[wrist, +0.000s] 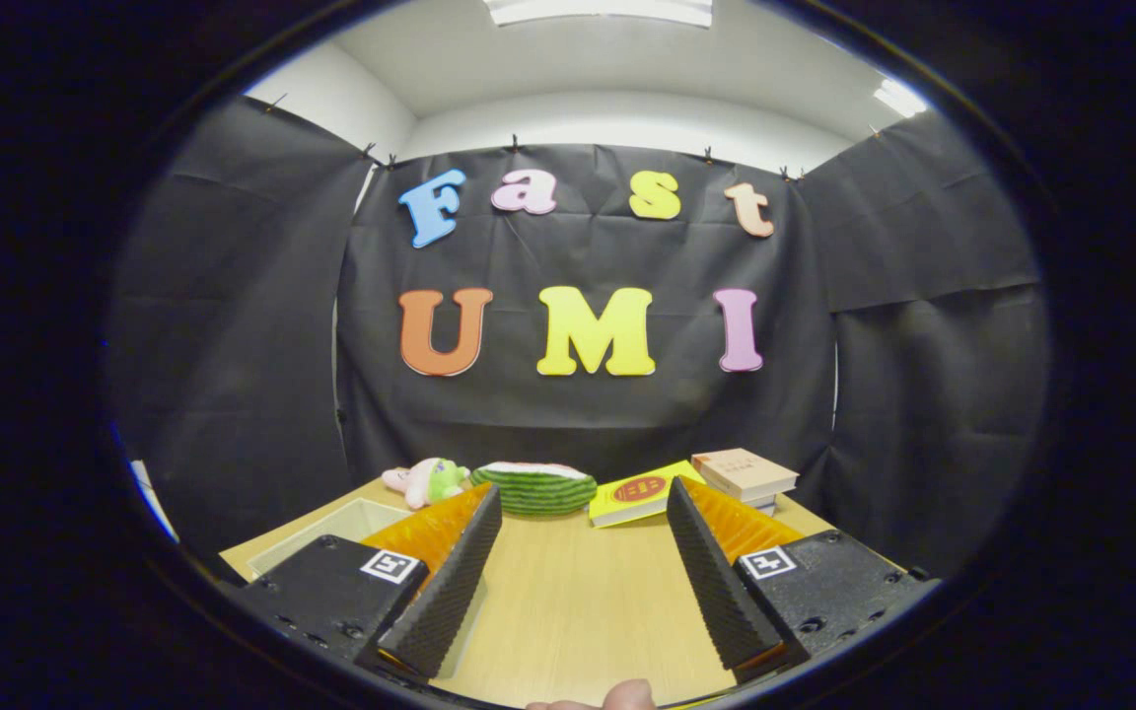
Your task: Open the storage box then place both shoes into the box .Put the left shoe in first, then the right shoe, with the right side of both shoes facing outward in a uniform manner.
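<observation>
My gripper (583, 508) is held above a wooden table (568, 602), open, with nothing between its fingers. A translucent white storage box (331, 528) lies on the table to the left, partly hidden behind the left finger (450, 582). Only its near corner and rim are in sight, so I cannot tell whether a lid is on it.
Beyond the fingers, along the table's far edge, sit a small pink and green plush toy (425, 481), a watermelon-slice cushion (533, 486), a yellow book (639, 491) and a stack of books (745, 475). A fingertip (627, 697) of a person's hand shows below the fingers.
</observation>
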{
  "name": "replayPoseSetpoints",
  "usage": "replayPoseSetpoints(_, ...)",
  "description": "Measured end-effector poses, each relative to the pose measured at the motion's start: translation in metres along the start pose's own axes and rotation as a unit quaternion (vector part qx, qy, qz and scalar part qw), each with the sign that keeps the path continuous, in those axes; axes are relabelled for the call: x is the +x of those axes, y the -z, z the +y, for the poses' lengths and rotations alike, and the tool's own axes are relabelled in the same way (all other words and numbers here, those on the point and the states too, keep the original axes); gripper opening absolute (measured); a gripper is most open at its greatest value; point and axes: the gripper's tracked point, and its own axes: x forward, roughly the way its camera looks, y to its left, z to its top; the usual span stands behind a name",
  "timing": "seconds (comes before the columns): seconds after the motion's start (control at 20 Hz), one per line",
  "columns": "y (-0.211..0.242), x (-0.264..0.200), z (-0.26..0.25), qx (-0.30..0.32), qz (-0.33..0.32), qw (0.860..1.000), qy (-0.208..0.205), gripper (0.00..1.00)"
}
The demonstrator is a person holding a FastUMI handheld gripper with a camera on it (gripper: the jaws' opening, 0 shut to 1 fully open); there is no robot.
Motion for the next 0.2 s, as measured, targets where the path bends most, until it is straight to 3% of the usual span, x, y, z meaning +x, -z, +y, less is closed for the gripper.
replayPoseSetpoints(0.2, -0.0031, -0.0011, 0.0035, 0.002, -0.004, 1.0, -0.002, 1.0)
